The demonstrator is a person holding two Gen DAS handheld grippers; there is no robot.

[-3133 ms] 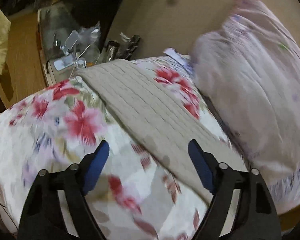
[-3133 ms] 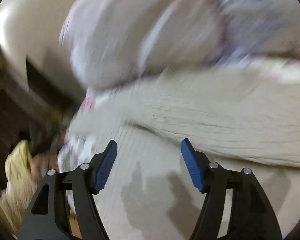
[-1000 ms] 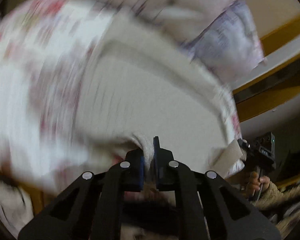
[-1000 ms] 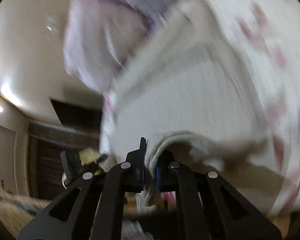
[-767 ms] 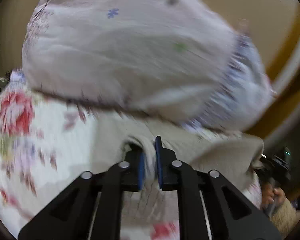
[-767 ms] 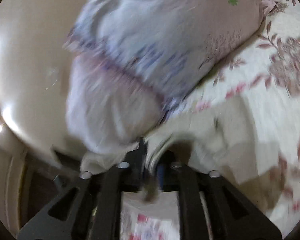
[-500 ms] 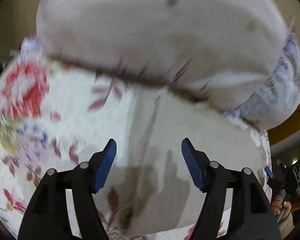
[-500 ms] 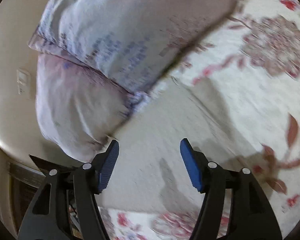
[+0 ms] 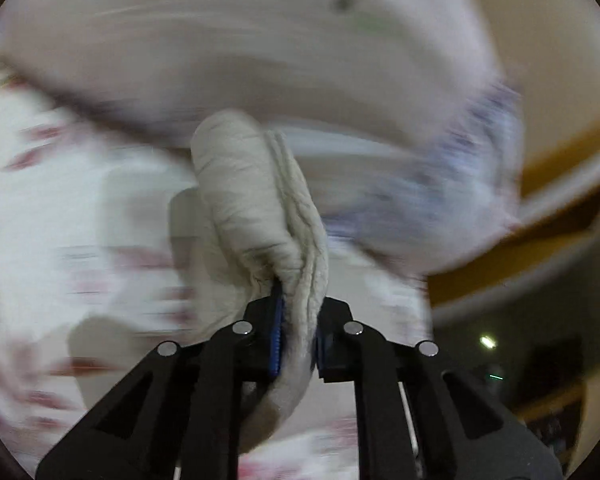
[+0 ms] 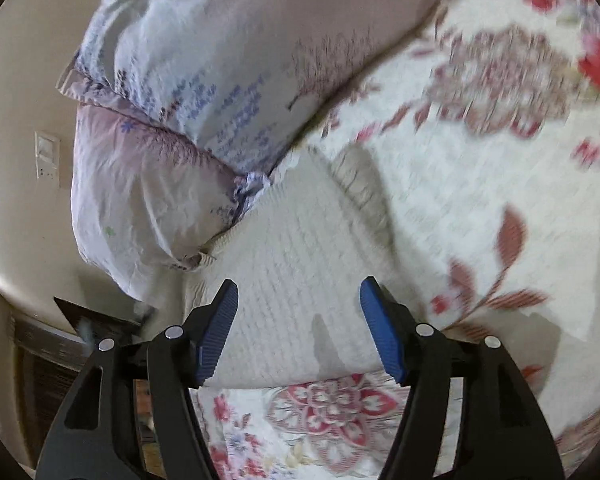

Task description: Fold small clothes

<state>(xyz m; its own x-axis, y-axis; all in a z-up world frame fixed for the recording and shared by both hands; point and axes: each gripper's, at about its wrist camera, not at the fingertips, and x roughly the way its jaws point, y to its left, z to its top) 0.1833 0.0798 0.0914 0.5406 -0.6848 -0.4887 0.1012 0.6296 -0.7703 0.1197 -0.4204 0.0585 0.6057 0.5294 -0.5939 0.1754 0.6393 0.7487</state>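
Observation:
A cream ribbed knit garment (image 10: 300,280) lies folded on the floral bedspread (image 10: 480,200), its far end against the pillows. My right gripper (image 10: 300,336) is open and empty just above its near part. My left gripper (image 9: 296,332) is shut on a bunched fold of the same cream garment (image 9: 256,208), lifted above the bed; that view is blurred by motion.
Two pale lilac pillows (image 10: 220,80) lie stacked against the beige wall at the left, also in the left wrist view (image 9: 260,60). A wall switch plate (image 10: 46,156) sits at far left. The bed edge drops to dark furniture (image 10: 52,352) at lower left.
Half a second ago both grippers were open over the flat garment. My left gripper has since shut on a fold of it and lifted it. My right gripper stays open.

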